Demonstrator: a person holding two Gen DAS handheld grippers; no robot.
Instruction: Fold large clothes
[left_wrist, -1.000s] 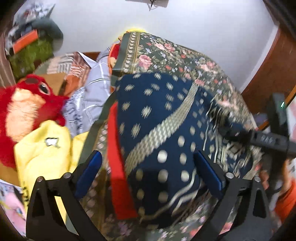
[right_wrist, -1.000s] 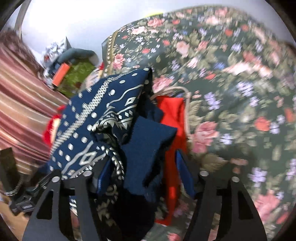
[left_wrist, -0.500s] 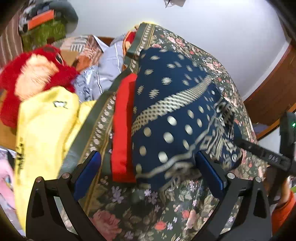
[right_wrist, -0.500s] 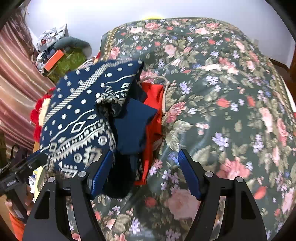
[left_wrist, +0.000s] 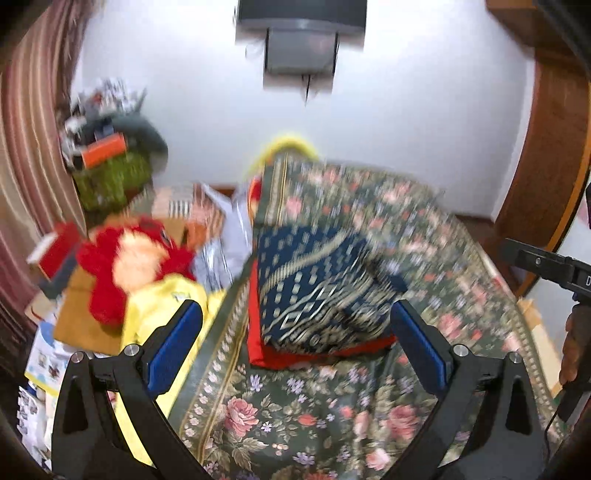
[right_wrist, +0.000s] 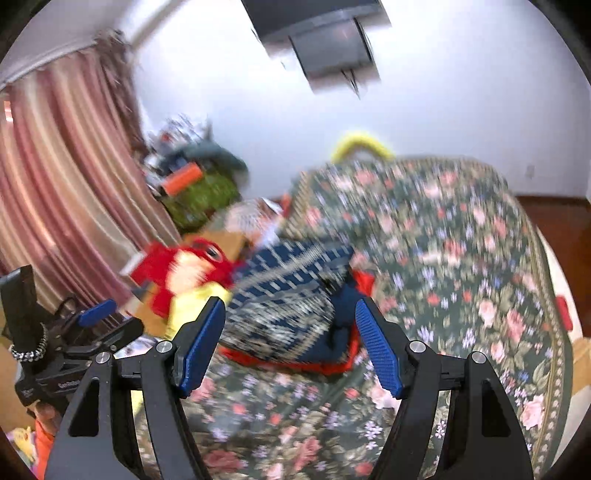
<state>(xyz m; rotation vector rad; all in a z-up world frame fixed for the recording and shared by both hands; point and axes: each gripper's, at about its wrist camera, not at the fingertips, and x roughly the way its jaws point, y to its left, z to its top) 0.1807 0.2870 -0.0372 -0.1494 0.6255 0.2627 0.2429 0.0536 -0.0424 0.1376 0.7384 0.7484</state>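
Both grippers off the cloth, nothing between the pads. Left gripper (left_wrist: 295, 347): jaws spread wide, blue pads (left_wrist: 173, 347) at 8 and 4 o'clock of its frame, empty. Right gripper (right_wrist: 290, 343): jaws apart and empty; they have just been opening a little further, with no fabric between them. The folded navy patterned garment (left_wrist: 317, 288) lies on top of a folded red garment (left_wrist: 258, 332), red edge showing along its left and near sides. The stack sits on the green floral bedspread (left_wrist: 314, 417), near the bed's left edge, dead centre in the left wrist view and around 12 o'clock of both jaw gaps, well clear of the pads. In the right wrist view the navy piece (right_wrist: 288, 295) looks bunched at its right end, detail blurred. At 9 o'clock of the stack: red plush toy (left_wrist: 129, 258) and yellow fabric (left_wrist: 166, 306) beside the bed. Striped curtain (right_wrist: 62, 192) at far left, a dark wall-mounted unit (left_wrist: 301, 40) at 12 o'clock. The right gripper's body shows at 3 o'clock in the left view, with a hand (left_wrist: 576, 347) on it.
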